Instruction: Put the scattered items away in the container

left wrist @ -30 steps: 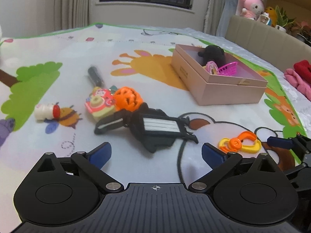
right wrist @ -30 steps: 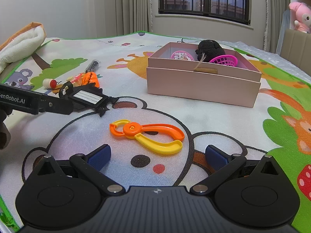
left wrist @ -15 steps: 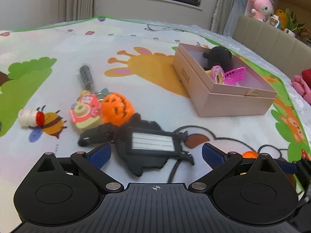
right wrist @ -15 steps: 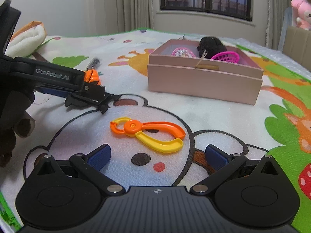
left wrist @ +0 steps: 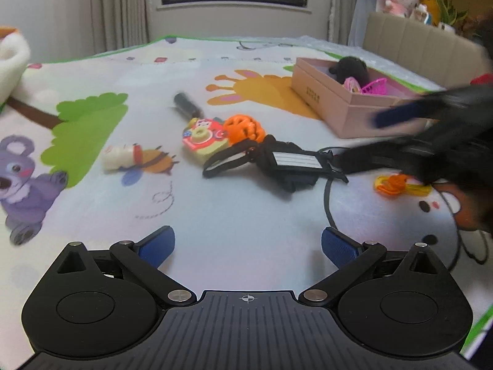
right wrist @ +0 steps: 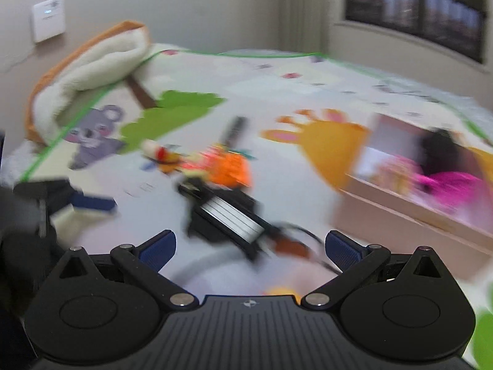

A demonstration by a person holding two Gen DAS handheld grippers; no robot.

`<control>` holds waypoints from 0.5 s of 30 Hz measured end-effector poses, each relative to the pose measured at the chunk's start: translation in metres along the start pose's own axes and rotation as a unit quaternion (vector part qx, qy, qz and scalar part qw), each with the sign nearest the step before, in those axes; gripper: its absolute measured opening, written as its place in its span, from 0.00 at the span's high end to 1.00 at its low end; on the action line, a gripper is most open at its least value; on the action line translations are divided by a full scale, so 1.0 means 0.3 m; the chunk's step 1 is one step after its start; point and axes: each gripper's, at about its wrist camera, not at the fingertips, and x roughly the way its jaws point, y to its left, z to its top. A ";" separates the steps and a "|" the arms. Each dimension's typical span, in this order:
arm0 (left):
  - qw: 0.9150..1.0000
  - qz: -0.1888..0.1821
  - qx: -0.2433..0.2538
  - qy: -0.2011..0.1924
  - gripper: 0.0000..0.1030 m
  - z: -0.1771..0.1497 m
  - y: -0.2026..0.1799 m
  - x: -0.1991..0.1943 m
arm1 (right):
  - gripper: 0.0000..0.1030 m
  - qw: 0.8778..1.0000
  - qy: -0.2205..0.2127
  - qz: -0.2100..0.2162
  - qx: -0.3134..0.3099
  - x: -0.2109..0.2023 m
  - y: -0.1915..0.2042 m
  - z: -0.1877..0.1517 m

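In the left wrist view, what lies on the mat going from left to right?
Small white bottle → toy camera → orange ball → black luggage tag → orange-yellow clip.

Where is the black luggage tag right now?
In the left wrist view the black luggage tag lies on the play mat at centre, just right of the orange ball, with the pink box beyond it.

A black luggage tag (left wrist: pixel 289 166), orange ball (left wrist: pixel 245 128) and toy camera (left wrist: pixel 203 137) are scattered beside the open pink box (left wrist: pixel 336 104).
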 end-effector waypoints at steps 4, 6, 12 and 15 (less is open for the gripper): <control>1.000 -0.024 -0.015 -0.008 0.00 -0.016 0.026 -0.041 | 0.00 0.998 0.027 0.018 -0.049 0.171 0.093 0.095; 0.999 -0.033 -0.017 -0.012 0.00 -0.025 0.036 -0.055 | 0.00 0.997 0.042 0.009 -0.069 0.248 0.124 0.111; 0.998 -0.044 -0.037 -0.017 0.00 -0.048 0.069 -0.066 | 0.29 0.996 0.083 0.003 -0.010 0.330 0.076 0.117; 0.998 -0.042 -0.046 -0.019 0.00 -0.046 0.071 -0.069 | 0.54 0.996 0.067 0.043 0.049 0.260 0.044 0.129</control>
